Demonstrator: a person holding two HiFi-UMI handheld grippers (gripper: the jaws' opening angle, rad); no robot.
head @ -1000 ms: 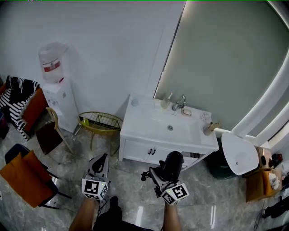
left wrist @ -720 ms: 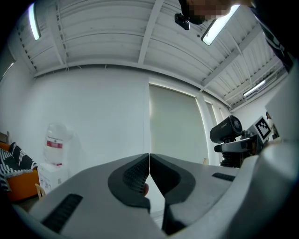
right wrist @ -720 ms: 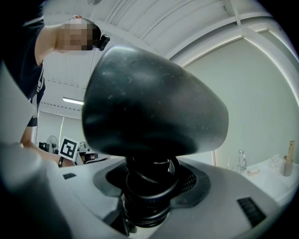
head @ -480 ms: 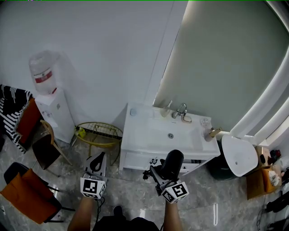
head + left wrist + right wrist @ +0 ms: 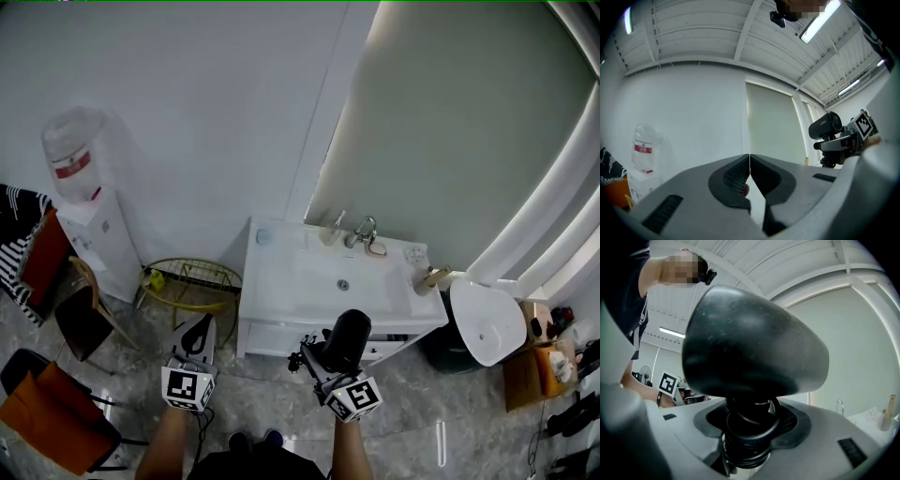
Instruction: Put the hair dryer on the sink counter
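My right gripper [image 5: 330, 360] is shut on the handle of a black hair dryer [image 5: 344, 338], whose rounded body [image 5: 750, 352] stands upright above the jaws and fills the right gripper view. In the head view it hangs just before the front edge of the white sink counter [image 5: 272, 281], over the cabinet drawers. My left gripper [image 5: 197, 336] is lower left of the counter, held out level with its jaws pressed together and nothing between them. From the left gripper view the hair dryer [image 5: 826, 127] shows at the right, beyond the closed jaws.
On the counter stand a tap [image 5: 361, 231], a soap dish [image 5: 375, 249] and a small bottle [image 5: 433, 277]. Left of the cabinet are a yellow wire basket [image 5: 192, 281], a water dispenser [image 5: 80, 216] and chairs [image 5: 84, 319]. A white toilet [image 5: 486, 323] is at the right.
Both grippers and the camera have moved closer to the sink cabinet; the hair dryer now overlaps the counter's front edge. The grip on it is unchanged.
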